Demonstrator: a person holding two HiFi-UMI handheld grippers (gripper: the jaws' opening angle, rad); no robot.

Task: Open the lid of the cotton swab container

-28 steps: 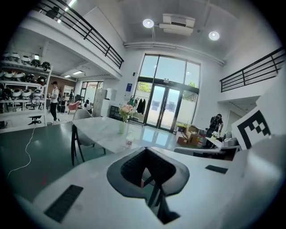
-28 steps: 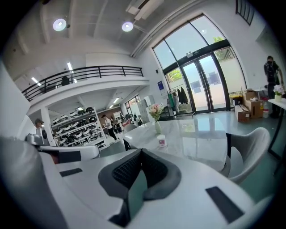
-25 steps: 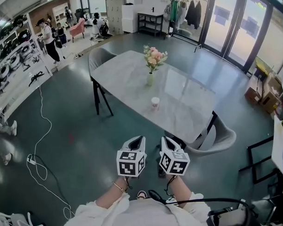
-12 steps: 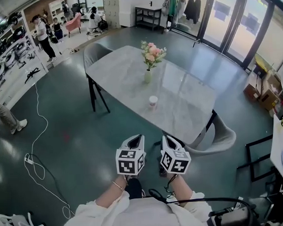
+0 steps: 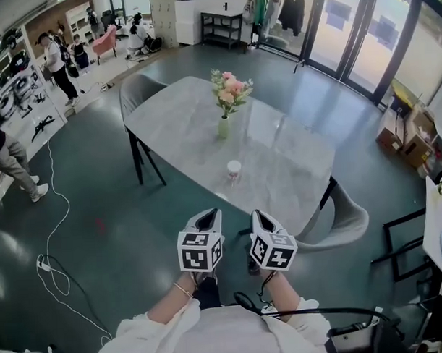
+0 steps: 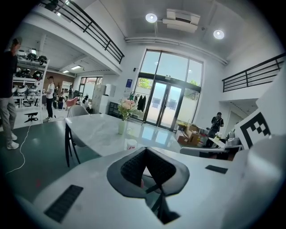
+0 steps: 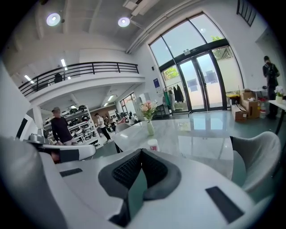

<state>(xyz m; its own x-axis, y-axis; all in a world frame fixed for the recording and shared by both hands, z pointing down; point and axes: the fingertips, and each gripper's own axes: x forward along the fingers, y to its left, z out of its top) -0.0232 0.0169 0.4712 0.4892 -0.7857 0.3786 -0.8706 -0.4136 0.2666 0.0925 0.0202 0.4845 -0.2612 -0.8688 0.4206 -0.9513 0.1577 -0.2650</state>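
The cotton swab container [image 5: 234, 169], a small white tub with a red label and its lid on, stands near the front edge of the grey marble table [image 5: 293, 159]. It shows small past the jaws in the left gripper view [image 6: 131, 144] and in the right gripper view [image 7: 153, 144]. My left gripper [image 5: 209, 217] and right gripper [image 5: 259, 218] are held side by side over the floor, short of the table, pointing toward it. Both are shut and empty, with the left jaws [image 6: 146, 149] and the right jaws [image 7: 141, 151] closed together.
A vase [image 5: 223, 126] of pink flowers stands mid-table behind the container. Grey chairs sit at the table's far left [image 5: 137, 92] and near right [image 5: 345, 217]. A white cable [image 5: 52, 243] trails on the green floor at left. People stand at the far left [image 5: 10, 161].
Both grippers and the head view have come closer to the table, so the table and container sit lower and nearer in the picture. A person has walked in at the left edge.
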